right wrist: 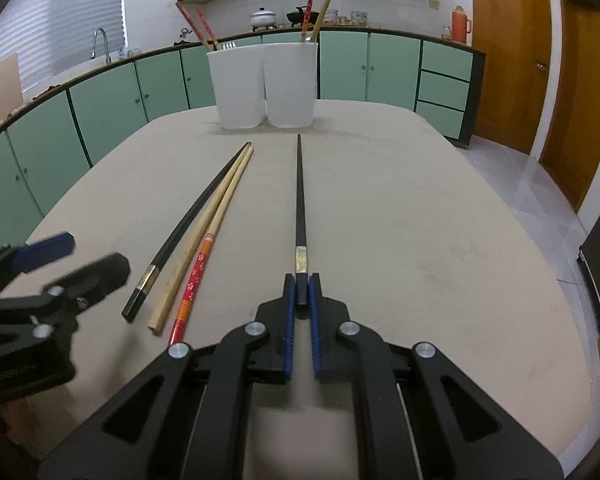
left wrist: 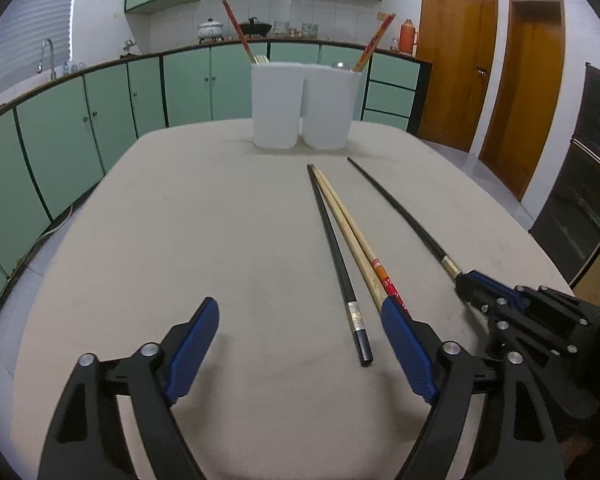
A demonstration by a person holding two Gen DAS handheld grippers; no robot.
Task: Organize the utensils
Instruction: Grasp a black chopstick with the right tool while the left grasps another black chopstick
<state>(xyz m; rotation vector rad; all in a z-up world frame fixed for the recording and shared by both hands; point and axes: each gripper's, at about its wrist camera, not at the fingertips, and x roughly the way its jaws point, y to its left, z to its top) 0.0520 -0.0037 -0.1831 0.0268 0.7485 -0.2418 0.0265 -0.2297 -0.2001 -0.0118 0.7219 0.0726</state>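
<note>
Two white holder cups [left wrist: 300, 106] stand side by side at the table's far end, chopsticks and a fork poking out; they also show in the right wrist view [right wrist: 266, 84]. My right gripper [right wrist: 301, 286] is shut on the thick end of a black chopstick [right wrist: 300, 196], also visible in the left wrist view [left wrist: 396, 210]. Another black chopstick [left wrist: 334, 254], a plain wooden one [left wrist: 350, 236] and a red-handled one [right wrist: 192, 280] lie together on the table. My left gripper [left wrist: 300, 330] is open and empty, just left of them.
The beige table [left wrist: 204, 216] drops off at its rounded edges. Green cabinets [left wrist: 80, 120] and a counter with a sink run behind. Wooden doors [left wrist: 456, 52] stand at the right.
</note>
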